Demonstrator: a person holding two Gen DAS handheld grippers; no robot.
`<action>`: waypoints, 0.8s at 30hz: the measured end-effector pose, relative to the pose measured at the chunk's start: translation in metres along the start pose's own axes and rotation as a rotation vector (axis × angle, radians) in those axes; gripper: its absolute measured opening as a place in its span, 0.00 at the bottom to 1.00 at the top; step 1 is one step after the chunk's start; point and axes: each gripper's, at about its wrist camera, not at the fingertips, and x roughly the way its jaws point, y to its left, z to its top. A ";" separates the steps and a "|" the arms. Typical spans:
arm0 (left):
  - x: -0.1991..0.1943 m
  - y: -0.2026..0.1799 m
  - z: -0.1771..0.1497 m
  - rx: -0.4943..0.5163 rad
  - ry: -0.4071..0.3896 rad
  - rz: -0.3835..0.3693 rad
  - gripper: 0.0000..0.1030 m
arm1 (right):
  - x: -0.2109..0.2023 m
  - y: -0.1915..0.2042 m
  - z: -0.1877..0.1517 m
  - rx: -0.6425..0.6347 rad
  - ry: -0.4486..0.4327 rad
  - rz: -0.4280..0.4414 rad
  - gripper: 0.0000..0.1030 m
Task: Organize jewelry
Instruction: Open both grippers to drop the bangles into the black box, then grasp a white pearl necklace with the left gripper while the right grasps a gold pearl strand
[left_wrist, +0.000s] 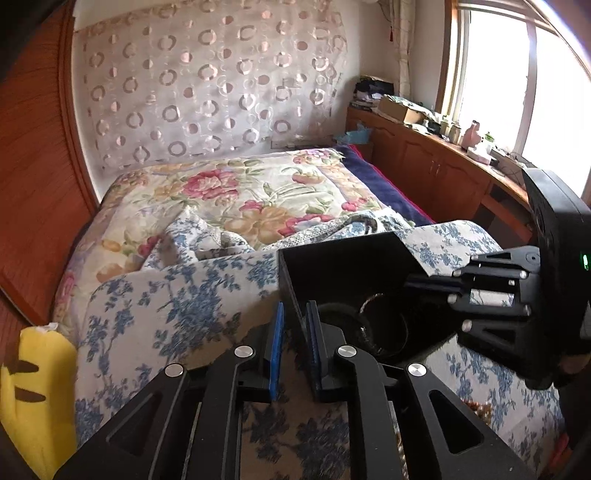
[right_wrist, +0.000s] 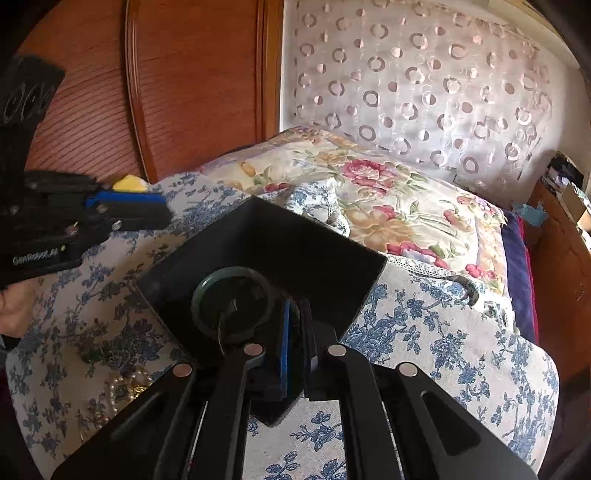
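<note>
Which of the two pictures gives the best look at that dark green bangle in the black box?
The right wrist view: the green bangle shows as a nearly full ring lying in the black box. In the left wrist view the bangle is only a dim, dark curve, partly hidden behind the box wall.
</note>
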 end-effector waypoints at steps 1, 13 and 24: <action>-0.004 0.002 -0.003 -0.001 -0.001 0.003 0.12 | -0.001 -0.001 0.000 0.006 -0.002 -0.001 0.06; -0.039 0.002 -0.055 -0.020 -0.010 -0.014 0.15 | -0.061 0.011 -0.046 0.063 -0.049 -0.012 0.06; -0.057 -0.018 -0.093 -0.003 -0.005 -0.035 0.20 | -0.088 0.029 -0.099 0.099 -0.020 -0.031 0.06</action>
